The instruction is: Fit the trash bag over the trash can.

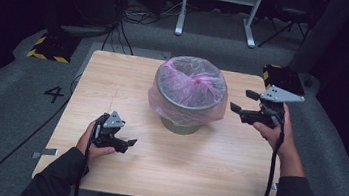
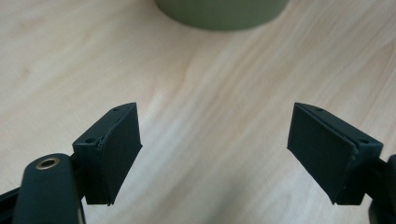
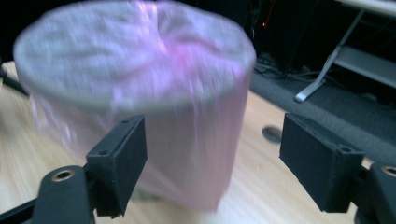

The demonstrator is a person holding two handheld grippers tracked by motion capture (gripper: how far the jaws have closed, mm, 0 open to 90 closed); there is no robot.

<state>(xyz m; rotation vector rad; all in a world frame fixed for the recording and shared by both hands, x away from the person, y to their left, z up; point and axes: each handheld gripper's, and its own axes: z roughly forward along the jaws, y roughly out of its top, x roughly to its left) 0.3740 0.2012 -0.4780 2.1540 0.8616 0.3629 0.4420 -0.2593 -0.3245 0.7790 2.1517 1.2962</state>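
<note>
An olive-green bin [image 1: 183, 124] stands in the middle of the wooden table [image 1: 215, 158], lined with a pink plastic bag [image 1: 191, 87] whose edge is folded down over the rim. My left gripper [image 1: 126, 144] is low at the table's near left, open and empty, pointing toward the bin's base [image 2: 219, 11]. My right gripper [image 1: 243, 101] is raised to the right of the bin near its rim, open, nothing between its jaws. In the right gripper view the bag-covered bin [image 3: 140, 107] is blurred ahead of the open gripper [image 3: 212, 163]. In the left gripper view the gripper [image 2: 215, 154] stands over bare wood.
Grey carpet surrounds the table. A black-and-yellow striped block [image 1: 50, 45] lies at the far left, another [image 1: 283, 78] behind my right hand. White frame legs [image 1: 218, 12] stand at the back. Cables trail across the floor.
</note>
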